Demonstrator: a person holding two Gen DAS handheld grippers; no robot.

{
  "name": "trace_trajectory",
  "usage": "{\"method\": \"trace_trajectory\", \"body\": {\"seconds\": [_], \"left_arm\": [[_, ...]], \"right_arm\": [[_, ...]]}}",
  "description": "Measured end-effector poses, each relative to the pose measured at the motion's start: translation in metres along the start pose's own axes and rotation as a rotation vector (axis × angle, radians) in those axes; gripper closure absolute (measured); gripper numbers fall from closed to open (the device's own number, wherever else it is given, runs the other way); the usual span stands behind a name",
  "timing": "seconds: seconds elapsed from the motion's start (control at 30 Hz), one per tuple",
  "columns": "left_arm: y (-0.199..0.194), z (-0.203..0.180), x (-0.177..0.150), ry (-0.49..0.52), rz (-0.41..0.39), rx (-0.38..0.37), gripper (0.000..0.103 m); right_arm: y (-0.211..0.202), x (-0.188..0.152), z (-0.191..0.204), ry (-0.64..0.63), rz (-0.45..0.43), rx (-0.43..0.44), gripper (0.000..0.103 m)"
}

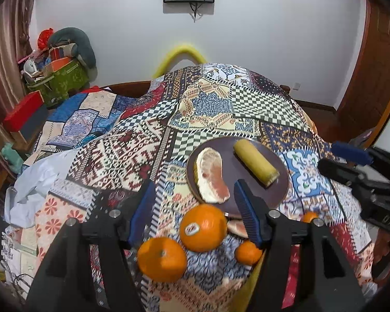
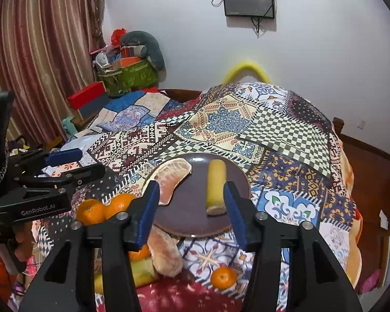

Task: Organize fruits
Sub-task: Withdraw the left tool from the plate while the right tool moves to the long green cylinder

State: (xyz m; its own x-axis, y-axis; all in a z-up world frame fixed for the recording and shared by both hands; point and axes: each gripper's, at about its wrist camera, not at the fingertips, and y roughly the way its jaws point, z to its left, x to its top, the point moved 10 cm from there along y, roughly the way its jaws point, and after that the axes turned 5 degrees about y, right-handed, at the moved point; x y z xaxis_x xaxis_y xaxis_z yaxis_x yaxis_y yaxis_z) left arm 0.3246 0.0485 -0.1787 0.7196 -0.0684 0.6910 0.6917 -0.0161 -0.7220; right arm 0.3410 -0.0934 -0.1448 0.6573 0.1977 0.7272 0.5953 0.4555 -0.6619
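Oranges (image 1: 203, 227) lie between left gripper (image 1: 196, 209) fingers.

Pomelo segment (image 1: 212, 175) lies left of banana (image 1: 254, 162) (both on plate (image 1: 280, 192)).

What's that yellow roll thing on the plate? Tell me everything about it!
The yellow roll is a short, stubby cylinder with a smooth, dull yellow skin and a paler cut end facing the cameras; it looks like a piece of banana, though that is not certain. It lies on its side on the dark brown plate, on the plate's right half. Only the plate touches it. The pomelo wedge lies apart on the left, and neither gripper holds it.
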Motion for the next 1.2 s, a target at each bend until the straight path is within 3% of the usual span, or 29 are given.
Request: {"method": "trace_trajectory", "body": {"seconds": [0.17,0.73,0.9,1.03,1.2], "left_arm": [[-0.004,0.003,-0.03,0.005,0.042,-0.003,0.039],[0.017,-0.006,-0.134,0.02,0.222,-0.063,0.039],[0.024,-0.01,-0.15,0.013,0.258,-0.089,0.039],[0.023,-0.013,-0.149,0.033,0.243,-0.074,0.039],[0.018,-0.021,-0.148,0.025,0.224,-0.116,0.039]], "right_arm": [[-0.015,-0.012,0.0,0.012,-0.005,-0.006,0.037],[-0.001,-0.098,0.008,-0.025,0.158,-0.064,0.036],[0.012,-0.124,0.012,-0.028,0.223,-0.064,0.036],[0.025,-0.14,0.018,-0.039,0.27,-0.058,0.036],[0.03,-0.147,0.02,-0.036,0.289,-0.053,0.036]]}}
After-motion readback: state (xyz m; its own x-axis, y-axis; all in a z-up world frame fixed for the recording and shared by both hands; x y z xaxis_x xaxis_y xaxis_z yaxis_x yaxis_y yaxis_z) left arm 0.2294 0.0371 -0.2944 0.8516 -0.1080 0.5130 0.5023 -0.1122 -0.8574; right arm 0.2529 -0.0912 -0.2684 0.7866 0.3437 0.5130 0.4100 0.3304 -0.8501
